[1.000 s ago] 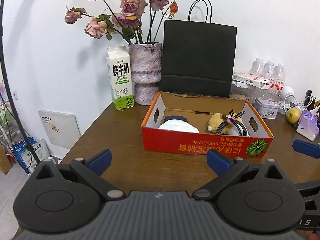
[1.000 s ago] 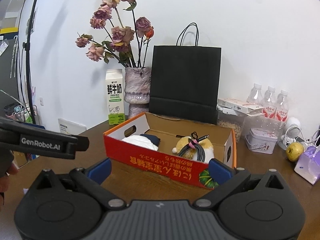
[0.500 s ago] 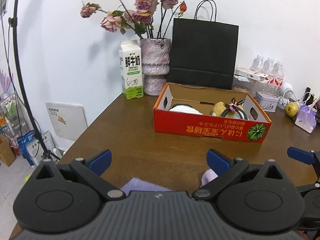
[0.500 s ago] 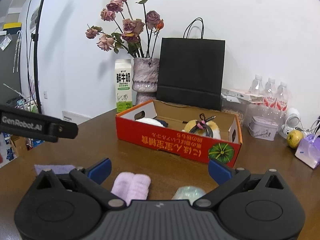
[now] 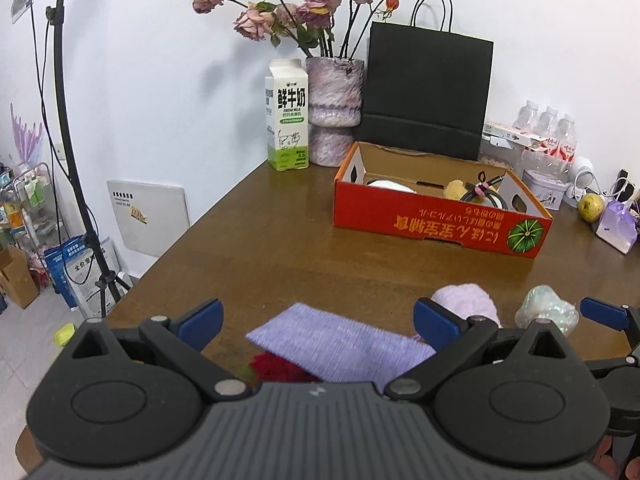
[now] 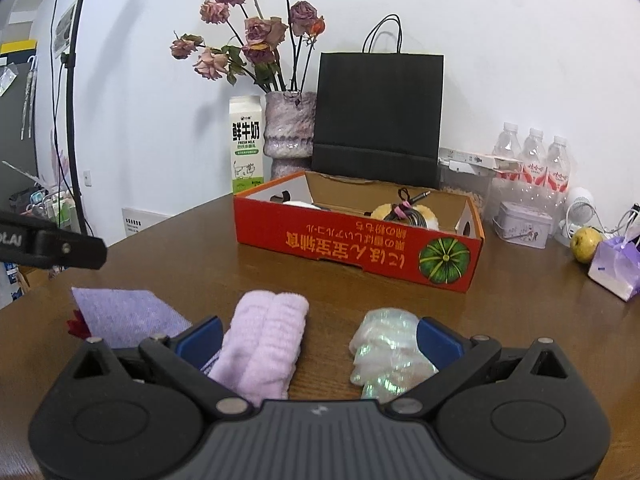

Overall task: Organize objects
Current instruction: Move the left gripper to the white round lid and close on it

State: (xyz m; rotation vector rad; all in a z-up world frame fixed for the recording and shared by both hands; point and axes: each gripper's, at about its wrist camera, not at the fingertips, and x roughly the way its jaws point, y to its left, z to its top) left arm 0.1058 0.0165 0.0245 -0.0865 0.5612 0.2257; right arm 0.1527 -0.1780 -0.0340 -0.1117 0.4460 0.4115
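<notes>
your left gripper has its jaws wide apart and holds nothing, poised over the flat purple cloth at the near table edge. your right gripper is just as wide and empty, with the rolled lilac towel and the pearly crumpled wrap lying between its fingers. the red box sits further back on the table. compared with a second ago, both grippers have pulled back from the box, bringing these three items into view.
</notes>
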